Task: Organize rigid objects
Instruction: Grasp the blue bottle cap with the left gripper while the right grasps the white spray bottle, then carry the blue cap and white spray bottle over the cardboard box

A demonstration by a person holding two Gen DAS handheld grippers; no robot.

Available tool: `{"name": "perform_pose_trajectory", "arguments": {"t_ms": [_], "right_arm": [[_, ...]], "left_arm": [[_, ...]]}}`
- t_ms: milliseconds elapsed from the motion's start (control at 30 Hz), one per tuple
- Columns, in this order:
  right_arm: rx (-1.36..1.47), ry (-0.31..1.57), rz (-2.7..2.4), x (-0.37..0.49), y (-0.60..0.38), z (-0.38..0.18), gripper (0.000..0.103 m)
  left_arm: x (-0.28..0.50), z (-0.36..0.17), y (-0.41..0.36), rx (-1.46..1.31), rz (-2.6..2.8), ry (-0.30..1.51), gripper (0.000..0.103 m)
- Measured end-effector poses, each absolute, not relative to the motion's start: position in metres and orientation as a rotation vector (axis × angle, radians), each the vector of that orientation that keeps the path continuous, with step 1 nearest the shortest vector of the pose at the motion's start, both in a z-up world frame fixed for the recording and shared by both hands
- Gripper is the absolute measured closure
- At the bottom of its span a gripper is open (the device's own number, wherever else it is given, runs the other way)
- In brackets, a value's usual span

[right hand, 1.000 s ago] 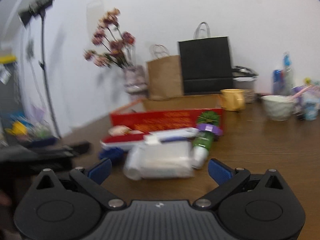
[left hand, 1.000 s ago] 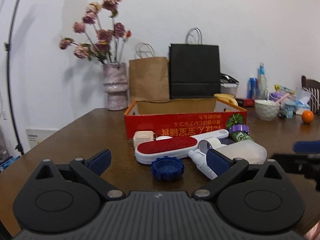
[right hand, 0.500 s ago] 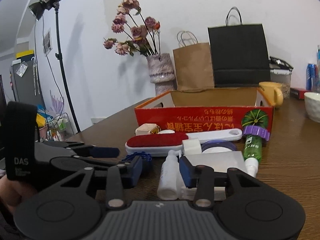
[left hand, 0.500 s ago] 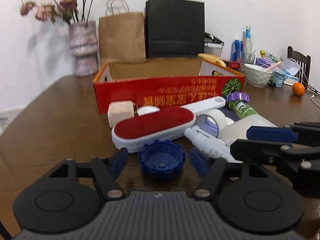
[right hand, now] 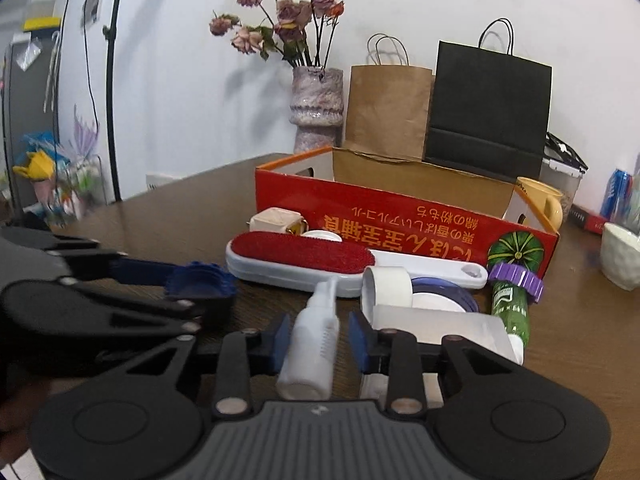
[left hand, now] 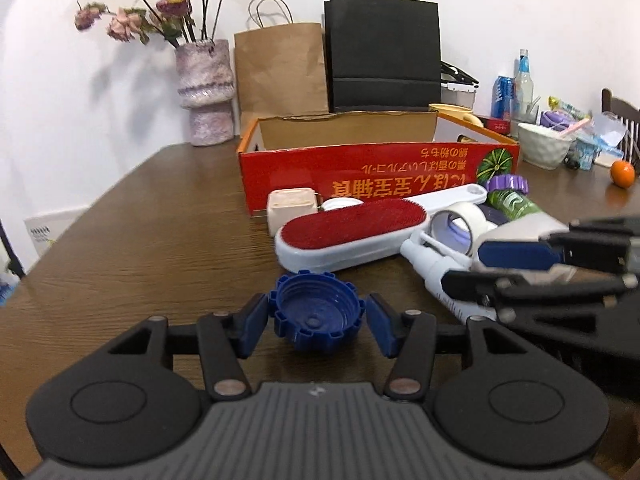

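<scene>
Left tongs [left hand: 317,322], lower centre of frame: pads flanking blue cap [left hand: 316,316], left pad touching its rim, slim gap at right pad; not clamped yet. Cap lying open side up on bench [left hand: 140,248]. Right tongs [right hand: 314,338], lower centre: pads either side of white spray bottle [right hand: 312,354], small gaps both sides, not gripping. Bottle lying flat, nozzle toward red lint brush [right hand: 304,258]. Red cardboard box [right hand: 400,216] behind brush, centre frame. Tape roll [right hand: 388,286] just right of nozzle.

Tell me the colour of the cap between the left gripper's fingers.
The cap is dark blue; the left wrist view shows it best.
</scene>
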State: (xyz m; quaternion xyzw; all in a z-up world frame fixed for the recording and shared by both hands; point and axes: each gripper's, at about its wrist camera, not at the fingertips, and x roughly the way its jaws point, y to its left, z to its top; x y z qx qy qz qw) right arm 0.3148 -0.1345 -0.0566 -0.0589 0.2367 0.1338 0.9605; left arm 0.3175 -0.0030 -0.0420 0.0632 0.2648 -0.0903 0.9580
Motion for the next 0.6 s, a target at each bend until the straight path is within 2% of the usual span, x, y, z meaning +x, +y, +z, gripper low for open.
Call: {"name": "perform_pose_trajectory", "arguments": {"t_ms": [333, 600], "right_arm": [[-0.173, 0.559, 0.309, 0.322, -0.113, -0.062, 0.076], [-0.104, 0.485, 0.326, 0.287, -0.124, -0.051, 0.076]], "left_arm": [[0.296, -0.044, 0.009, 0.126, -0.13, 0.535, 0.048], [0.263, -0.023, 0.012, 0.106, -0.11, 0.446, 0.048]]}}
